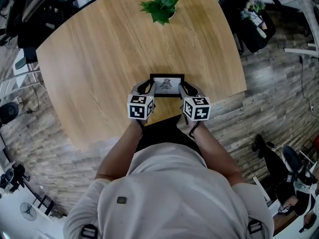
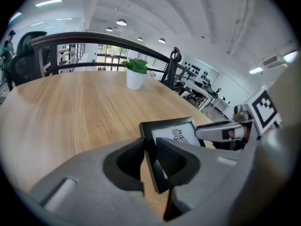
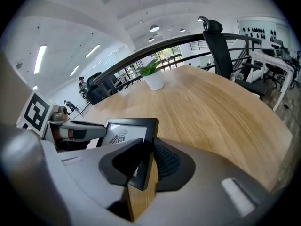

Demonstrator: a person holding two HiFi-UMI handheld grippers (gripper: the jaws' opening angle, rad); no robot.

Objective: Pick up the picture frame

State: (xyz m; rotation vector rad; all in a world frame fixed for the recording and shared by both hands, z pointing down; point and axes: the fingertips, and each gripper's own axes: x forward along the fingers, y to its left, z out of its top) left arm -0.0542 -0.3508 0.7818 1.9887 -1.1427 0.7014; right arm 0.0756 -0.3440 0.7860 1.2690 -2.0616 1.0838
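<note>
Wooden table (image 1: pixel 99 49), potted plant (image 1: pixel 161 5) far across; picture frame (image 1: pixel 167 85) nipped at either side by left tongs (image 1: pixel 145 87), right tongs (image 1: pixel 188 88).

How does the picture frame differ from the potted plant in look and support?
The picture frame is black, flat and rectangular; the potted plant is leafy green in a white pot. The picture frame is clamped at its sides by the left gripper and right gripper; the potted plant stands free. The picture frame is at the table's near edge, the potted plant at the far one. Both share one wooden table.
</note>
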